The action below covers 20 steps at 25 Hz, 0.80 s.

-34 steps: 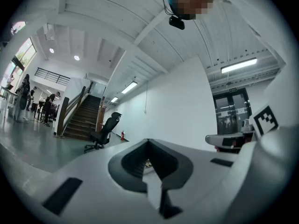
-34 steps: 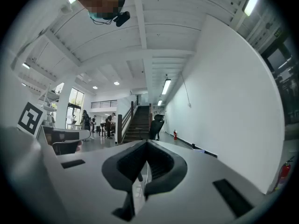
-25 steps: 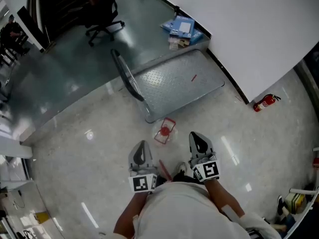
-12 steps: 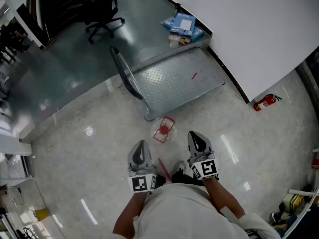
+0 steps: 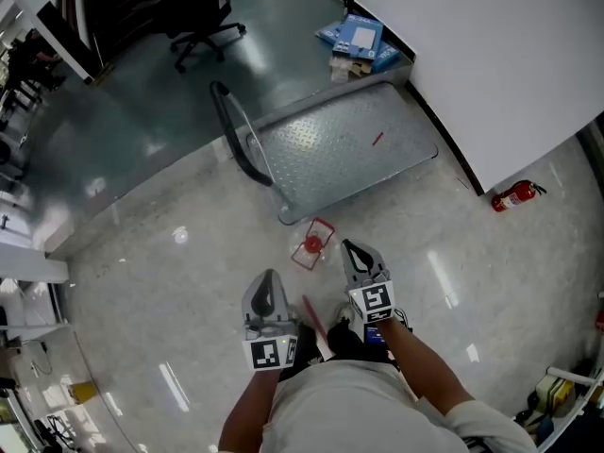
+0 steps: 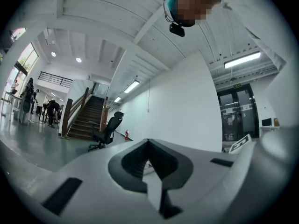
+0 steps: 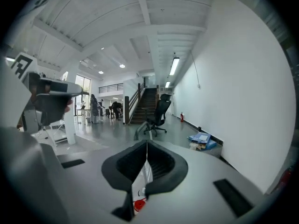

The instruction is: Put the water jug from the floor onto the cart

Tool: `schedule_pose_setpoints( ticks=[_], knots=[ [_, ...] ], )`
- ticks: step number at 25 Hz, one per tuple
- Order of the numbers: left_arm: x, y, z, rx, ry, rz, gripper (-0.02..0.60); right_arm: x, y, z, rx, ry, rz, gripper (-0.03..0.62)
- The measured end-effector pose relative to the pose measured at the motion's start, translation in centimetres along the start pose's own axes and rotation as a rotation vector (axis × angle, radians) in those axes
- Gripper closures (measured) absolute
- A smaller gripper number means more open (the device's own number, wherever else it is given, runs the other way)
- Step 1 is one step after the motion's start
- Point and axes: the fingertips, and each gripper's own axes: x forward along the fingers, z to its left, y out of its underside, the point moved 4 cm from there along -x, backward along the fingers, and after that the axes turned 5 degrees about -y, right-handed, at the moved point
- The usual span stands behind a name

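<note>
head view: you stand over the water jug [image 5: 312, 244], which lies on the pale floor [image 5: 170, 319] just short of the near edge of the cart [image 5: 330, 159].
water jug: clear, red-capped, on its side just ahead of the right gripper [image 5: 350, 249]; nothing grips it.
right gripper: jaws pressed together and empty, tip close beside the jug; its own view shows the red cap low beneath the closed jaws.
left gripper [image 5: 268, 277]: jaws likewise together, nothing between them, set farther back from the jug.
cart: deck bare and ready, well beyond both tips, its handle [image 5: 236, 140] on the left gripper's side.
step in hand: the approach, by the look of it; no grasp made, no lift begun.
next move: you would likely need to spread the right jaws wide, bring them around the jug's neck or handle, close firmly, then carry it forward onto the deck.
</note>
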Motion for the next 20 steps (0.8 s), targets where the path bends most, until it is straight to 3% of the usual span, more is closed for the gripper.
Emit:
schedule_pose_setpoints(
  ticks=[4,11,17,18,19,20],
  knots=[
    [0.3,0.7,-0.1,-0.006,0.013,0.020,0.578,3.3,5.3,-0.6,0.005,-0.017,0.161,0.582],
    [3.8,3.8,0.8,-0.045,0.115,0.064,0.578,9.8,15.0,-0.1,-0.047,-0.044,0.449,0.582],
    [7.6,6.9,2.0,-0.055,0.151,0.124,0.578,13.4,22.0,1.1,-0.055,-0.145,0.663,0.575],
    [8.0,7.3,2.2,-0.053,0.157,0.131,0.578,14.0,23.1,1.4,-0.050,-0.164,0.694,0.547],
    [8.3,7.7,2.5,-0.056,0.159,0.138,0.578,14.5,24.3,1.6,-0.043,-0.181,0.726,0.455],
    [8.6,8.0,2.9,-0.064,0.158,0.146,0.578,15.1,25.5,1.8,-0.037,-0.191,0.758,0.440]
  ],
)
